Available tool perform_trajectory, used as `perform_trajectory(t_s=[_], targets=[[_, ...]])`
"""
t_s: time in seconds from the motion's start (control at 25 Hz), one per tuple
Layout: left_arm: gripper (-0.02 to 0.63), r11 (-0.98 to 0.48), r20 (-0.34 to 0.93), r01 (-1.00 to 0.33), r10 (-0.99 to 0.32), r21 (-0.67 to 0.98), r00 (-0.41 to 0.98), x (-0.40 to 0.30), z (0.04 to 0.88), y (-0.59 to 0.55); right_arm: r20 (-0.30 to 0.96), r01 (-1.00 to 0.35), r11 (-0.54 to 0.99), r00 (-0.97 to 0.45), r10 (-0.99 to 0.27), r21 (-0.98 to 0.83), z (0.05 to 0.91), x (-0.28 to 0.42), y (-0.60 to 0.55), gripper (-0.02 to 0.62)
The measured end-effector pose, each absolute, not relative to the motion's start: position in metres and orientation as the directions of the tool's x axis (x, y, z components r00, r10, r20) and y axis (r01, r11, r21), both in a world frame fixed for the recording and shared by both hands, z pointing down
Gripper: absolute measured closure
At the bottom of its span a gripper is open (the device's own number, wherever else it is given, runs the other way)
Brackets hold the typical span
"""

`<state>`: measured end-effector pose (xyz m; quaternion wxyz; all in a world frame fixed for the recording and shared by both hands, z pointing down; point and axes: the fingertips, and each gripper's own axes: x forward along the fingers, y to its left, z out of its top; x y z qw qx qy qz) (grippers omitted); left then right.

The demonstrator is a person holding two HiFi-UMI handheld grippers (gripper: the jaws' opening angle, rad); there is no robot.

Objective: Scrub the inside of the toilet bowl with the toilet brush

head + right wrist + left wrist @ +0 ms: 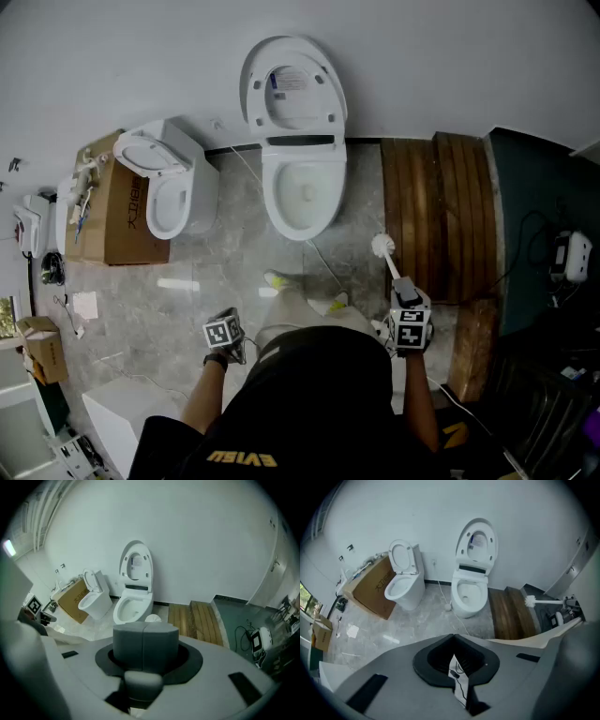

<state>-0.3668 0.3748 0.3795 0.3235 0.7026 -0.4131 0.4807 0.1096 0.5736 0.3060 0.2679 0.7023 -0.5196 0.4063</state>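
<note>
The right gripper clamps the toilet brush, at five o'clock from the toilet bowl. The left gripper has its jaws together, empty.

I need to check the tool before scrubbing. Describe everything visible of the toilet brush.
The toilet brush is all white, plastic by its look: a round bristle head on a straight slim handle. The right gripper is shut on the handle, holding it tilted forward in the air beside the wooden platform, short of the open toilet.
</note>
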Motion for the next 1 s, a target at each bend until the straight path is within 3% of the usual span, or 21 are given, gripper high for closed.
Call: perform_trajectory(t_s=[0.28, 0.6, 0.88, 1.0], targets=[[0.588, -0.397, 0.940, -0.918, -0.307, 0.016, 0.150, -0.389, 0.373, 0.390, 0.865, -0.978, -0.203, 0.063, -0.499, -0.045, 0.313, 0.111, 0.554, 0.436], [0.588, -0.314, 0.982, -0.949, -0.183, -0.019, 0.041, -0.447, 0.393, 0.463, 0.870, -0.991, -0.131, 0.029, -0.493, -0.041, 0.318, 0.109, 0.520, 0.436], [0.588, -0.202, 0.967, -0.979, -0.241, 0.030, 0.079, -0.447, 0.388, 0.423, 0.868, -0.966, -0.193, -0.058, -0.492, -0.174, 0.321, 0.085, 0.496, 0.436], [0.588, -0.232, 0.954, -0.971, -0.275, 0.056, 0.121, -0.433, 0.386, 0.386, 0.876, -0.970, -0.182, -0.057, -0.478, -0.162, 0.319, 0.074, 0.479, 0.436]])
